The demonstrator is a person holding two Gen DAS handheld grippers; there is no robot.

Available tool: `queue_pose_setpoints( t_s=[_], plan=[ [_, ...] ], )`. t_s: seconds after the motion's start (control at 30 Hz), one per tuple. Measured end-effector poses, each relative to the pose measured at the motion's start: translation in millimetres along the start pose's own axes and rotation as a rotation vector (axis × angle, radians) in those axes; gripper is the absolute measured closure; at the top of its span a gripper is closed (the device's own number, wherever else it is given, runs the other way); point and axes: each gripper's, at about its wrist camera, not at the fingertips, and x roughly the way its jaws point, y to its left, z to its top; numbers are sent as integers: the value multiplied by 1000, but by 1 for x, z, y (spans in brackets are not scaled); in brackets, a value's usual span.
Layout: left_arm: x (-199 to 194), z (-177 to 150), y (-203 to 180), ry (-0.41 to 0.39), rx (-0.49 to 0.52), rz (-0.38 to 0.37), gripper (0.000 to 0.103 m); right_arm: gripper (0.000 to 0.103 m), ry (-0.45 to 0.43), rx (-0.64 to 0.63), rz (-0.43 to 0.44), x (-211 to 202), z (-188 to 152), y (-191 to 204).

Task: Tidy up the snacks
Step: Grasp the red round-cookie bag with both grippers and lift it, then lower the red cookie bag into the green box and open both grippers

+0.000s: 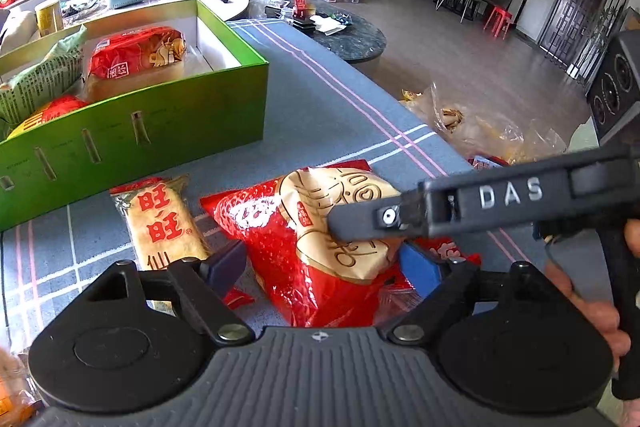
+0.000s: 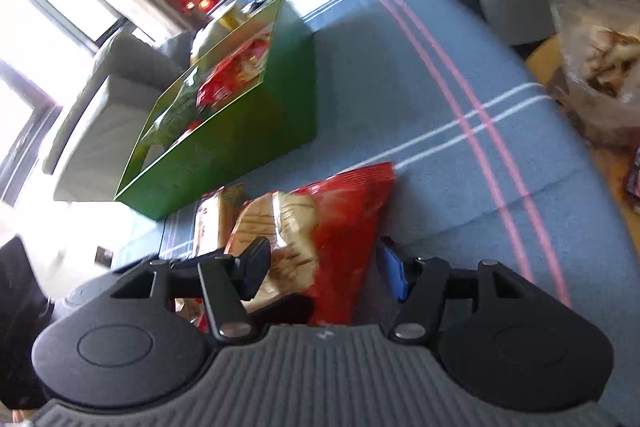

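At far left the green box (image 1: 136, 131) already holds several snack packs, among them a red bag (image 1: 136, 55) and a green-printed one (image 1: 40, 79). Near its front wall a small rice-cracker pack (image 1: 164, 223) lies loose on the grey cloth (image 1: 340, 99), so sorting looks only partly done. Just right of it lies the large red snack bag (image 1: 304, 247). The left gripper (image 1: 332, 263) straddles it, jaws spread and not pressing. The right gripper (image 2: 324, 267) brackets the same bag; whether its pads bite cannot be told.

Glossy crinkled plastic snack bag (image 1: 304, 227) on matt woven cloth (image 1: 328, 99).
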Motion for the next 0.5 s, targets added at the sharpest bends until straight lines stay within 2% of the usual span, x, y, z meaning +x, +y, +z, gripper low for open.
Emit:
queue_pose_setpoints(
  t_s=[0.13,0.27,0.4,0.5],
  plan=[
    [3,0,5,-12,-30,-22,21,36,-2,-27,-5,4,-1,6],
    [-1,-4,0,-51,-20,-18,24,44,-24,-8,28,1,-4,4],
    [-11,-2,-2,-73,-52,-24,24,45,-44,-45,39,-9,-4,17],
    [-25,3,0,-124,-53,-27,25,45,-70,-61,54,-16,0,25]
  ],
)
